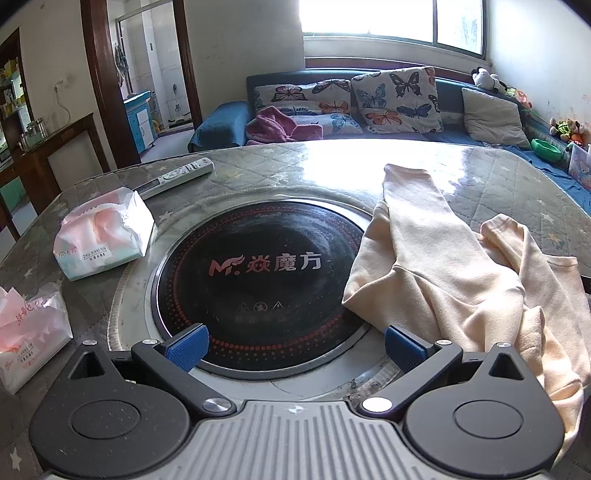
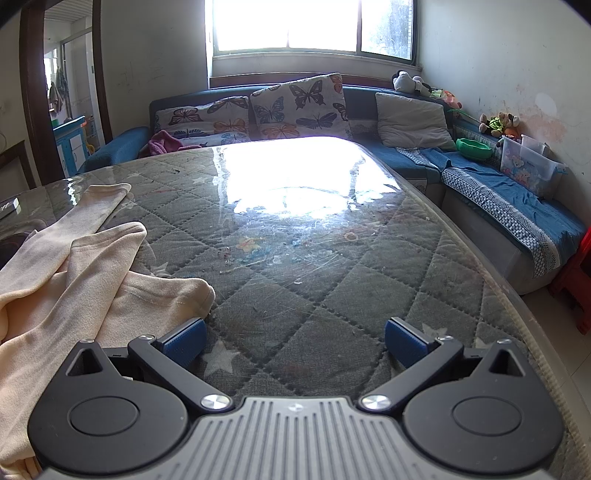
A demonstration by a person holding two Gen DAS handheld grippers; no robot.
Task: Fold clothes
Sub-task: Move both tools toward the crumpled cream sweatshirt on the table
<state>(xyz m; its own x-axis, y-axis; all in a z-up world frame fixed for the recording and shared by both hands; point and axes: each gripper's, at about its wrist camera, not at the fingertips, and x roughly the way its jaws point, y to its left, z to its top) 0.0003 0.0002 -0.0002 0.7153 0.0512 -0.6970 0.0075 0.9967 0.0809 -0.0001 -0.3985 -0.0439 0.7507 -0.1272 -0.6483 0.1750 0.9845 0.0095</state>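
Blue ribbed pads (image 1: pixel 188 347) on the left gripper (image 1: pixel 295 349) stand wide apart with nothing between them, tilted down over a round black induction hob (image 1: pixel 258 280) sunk into the table (image 1: pixel 258 173). Red dots ring the hob, with a logo and Chinese characters across its middle.

Right gripper (image 2: pixel 295 341): pads (image 2: pixel 402 341) likewise spread to full width, nothing held, aimed down at bare quilted grey tabletop (image 2: pixel 332 280) under a clear glossy cover printed with pale stars.

Cream long-sleeved garment (image 1: pixel 461 280) lies crumpled on the table between the two grippers. In the left wrist view it sits just right of the hob, its edge lapping over the hob rim, one sleeve stretched away toward the far side. In the right wrist view the same garment (image 2: pixel 74 280) fills the lower left, a fold close beside the left-hand pad; contact cannot be told.

Left of the hob: a soft pack of tissues (image 1: pixel 103 236), a second opened pack (image 1: pixel 29 339) nearer the edge, and a silver remote control (image 1: pixel 177 177) beyond them.

Past the table: blue corner sofa (image 2: pixel 498 184) with butterfly cushions (image 2: pixel 299 107), a plain grey cushion (image 2: pixel 413 118), a pink cloth (image 1: pixel 280 125), plush toys (image 2: pixel 410 83), a green bowl (image 2: pixel 474 147), bright window (image 2: pixel 310 26) behind.
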